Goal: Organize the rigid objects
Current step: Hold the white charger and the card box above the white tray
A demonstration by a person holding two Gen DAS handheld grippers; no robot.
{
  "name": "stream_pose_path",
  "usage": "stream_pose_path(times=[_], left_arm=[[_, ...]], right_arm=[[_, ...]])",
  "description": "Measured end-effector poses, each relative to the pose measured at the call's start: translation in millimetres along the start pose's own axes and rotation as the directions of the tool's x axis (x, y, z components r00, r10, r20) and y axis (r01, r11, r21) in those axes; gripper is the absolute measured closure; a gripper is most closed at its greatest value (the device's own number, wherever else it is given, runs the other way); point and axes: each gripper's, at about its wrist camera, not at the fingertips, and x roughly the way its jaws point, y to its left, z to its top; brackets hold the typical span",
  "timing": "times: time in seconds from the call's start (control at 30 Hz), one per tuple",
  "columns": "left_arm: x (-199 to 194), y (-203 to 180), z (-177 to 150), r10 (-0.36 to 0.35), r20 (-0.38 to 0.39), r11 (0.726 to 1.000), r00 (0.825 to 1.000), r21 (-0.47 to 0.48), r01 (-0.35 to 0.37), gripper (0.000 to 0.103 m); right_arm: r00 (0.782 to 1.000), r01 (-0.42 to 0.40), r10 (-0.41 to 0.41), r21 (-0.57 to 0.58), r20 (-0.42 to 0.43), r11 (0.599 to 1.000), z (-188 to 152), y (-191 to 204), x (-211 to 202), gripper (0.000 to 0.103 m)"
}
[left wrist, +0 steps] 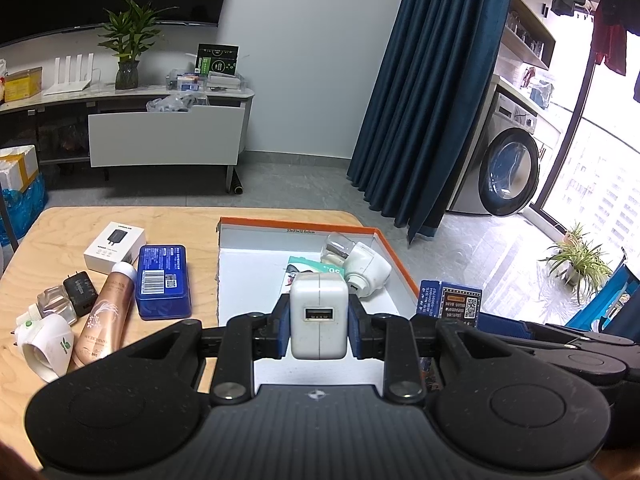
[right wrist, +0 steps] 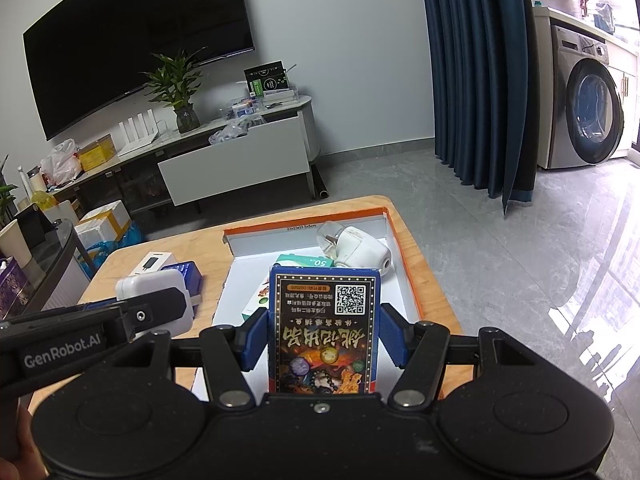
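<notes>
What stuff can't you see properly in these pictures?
- Bottom of the blue card box: right wrist view, hidden behind the right tool.
- Prongs of the white charger: left wrist view, its far side faces away; the left tool clamps it.
- Green packet in the orange-edged box: partly covered by the charger.
- Print on the blue tin: too small.

The orange-rimmed box lid (left wrist: 394, 258) has bare white floor along its left and near parts, so a gripper could come down there. Its far right corner is blocked by a white plug-in device (left wrist: 366, 270) lying on a teal packet (left wrist: 308, 268). Left of the lid, the wooden table (left wrist: 60, 228) is crowded: a blue tin (left wrist: 163, 282), a white charger box (left wrist: 114, 246), a bronze tube (left wrist: 106, 320), a black adapter (left wrist: 81, 293) and another white plug-in device (left wrist: 46, 346), seemingly touching one another. The table's far left corner lies open.
</notes>
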Motion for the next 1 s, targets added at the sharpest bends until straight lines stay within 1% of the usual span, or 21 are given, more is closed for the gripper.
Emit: stream_pose_path(times=[0.3,0.67,0.97,1.0], left_arm=[[1.6,0.0,-1.6,0.000,-0.002,1.000,1.000,0.001,0.000,0.074],[4.1,-0.6,-2.4,0.002,-0.010,1.000,1.000,0.002,-0.002,0.074],[8.2,1.5,-3.2,0.005,-0.023,1.000,1.000,0.002,-0.005,0.074],[9.0,1.8,-2.9,0.004,-0.025,1.000,1.000,0.001,-0.004,0.074]], right_arm=[[1.000,0.000,0.000,0.000,-0.003,1.000,0.5,-0.3,0.9,0.032],[1.000,0.002,-0.002,0.001,-0.016,1.000,-9.1,-1.5,4.9,0.032],[0.999,0.005,-0.005,0.003,-0.034,1.000,-9.3,-3.8,10.7,0.032],[0.999,0.005,-0.005,0.004,-0.039,1.000,-3.6,-6.8,14.2,0.032]])
